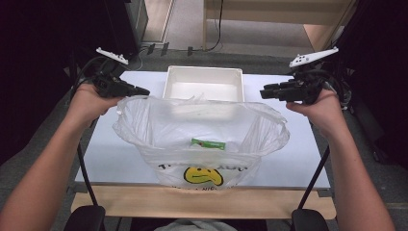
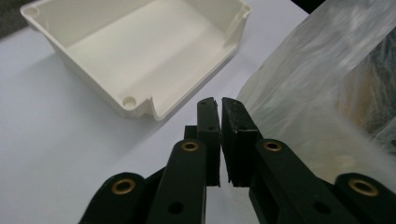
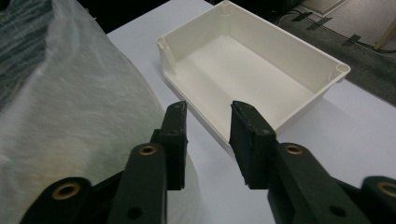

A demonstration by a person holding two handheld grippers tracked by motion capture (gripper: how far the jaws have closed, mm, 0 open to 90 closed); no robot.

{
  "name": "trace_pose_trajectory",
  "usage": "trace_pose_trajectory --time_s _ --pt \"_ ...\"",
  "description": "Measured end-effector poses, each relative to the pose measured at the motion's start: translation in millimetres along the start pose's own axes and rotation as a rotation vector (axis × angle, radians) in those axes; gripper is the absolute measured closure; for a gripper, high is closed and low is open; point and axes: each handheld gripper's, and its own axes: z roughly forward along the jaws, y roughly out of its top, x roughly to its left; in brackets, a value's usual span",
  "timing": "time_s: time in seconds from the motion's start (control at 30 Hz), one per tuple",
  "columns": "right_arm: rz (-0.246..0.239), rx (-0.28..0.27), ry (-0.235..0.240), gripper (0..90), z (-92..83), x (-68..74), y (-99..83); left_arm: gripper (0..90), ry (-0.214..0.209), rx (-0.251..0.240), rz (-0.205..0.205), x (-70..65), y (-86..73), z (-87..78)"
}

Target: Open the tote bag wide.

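The plastic bag [image 1: 202, 139] stands open at the counter's [image 1: 298, 168] centre — its rim spread from 9 to 3 o'clock, likely to keep the mouth wide. Inside lies a green packet [image 1: 208, 143]. At 12 o'clock sits an empty white tray [image 1: 204, 82]. The left hand-held gripper [image 1: 142, 90] has its jaws nearly together, seemingly pinching film; the right hand-held gripper [image 1: 263, 93] stands narrowly apart — no film visibly between.
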Motion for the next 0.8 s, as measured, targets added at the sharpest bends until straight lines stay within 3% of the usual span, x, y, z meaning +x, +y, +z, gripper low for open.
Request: trace_pose_trajectory --time_s 0.13,0.27,0.37,0.53,0.6,0.8 --pt "0.008 -0.023 0.02 89.4 -12.2 13.1 18.9 89.0 0.009 -0.04 0.033 -14.3 16.3 -20.0" --pt "0.001 -0.015 0.029 90.0 -19.5 32.8 37.1 89.5 0.006 -0.048 0.09 -39.1 31.8 -31.5" --pt "-0.037 -0.029 0.039 90.0 -21.3 54.0 49.7 89.9 -0.011 -0.054 0.114 -57.1 41.1 -35.3" --pt "-0.094 -0.04 0.081 90.0 -19.5 90.0 65.8 89.9 -0.032 -0.044 0.153 -86.3 49.9 -31.1" --pt "-0.102 -0.034 0.084 90.0 -18.8 93.9 67.6 89.8 -0.043 -0.039 0.163 -95.7 51.9 -28.0" --pt "-0.168 -0.012 0.108 90.0 -7.3 125.4 78.1 89.8 -0.081 -0.012 0.192 -119.3 58.1 -13.8"
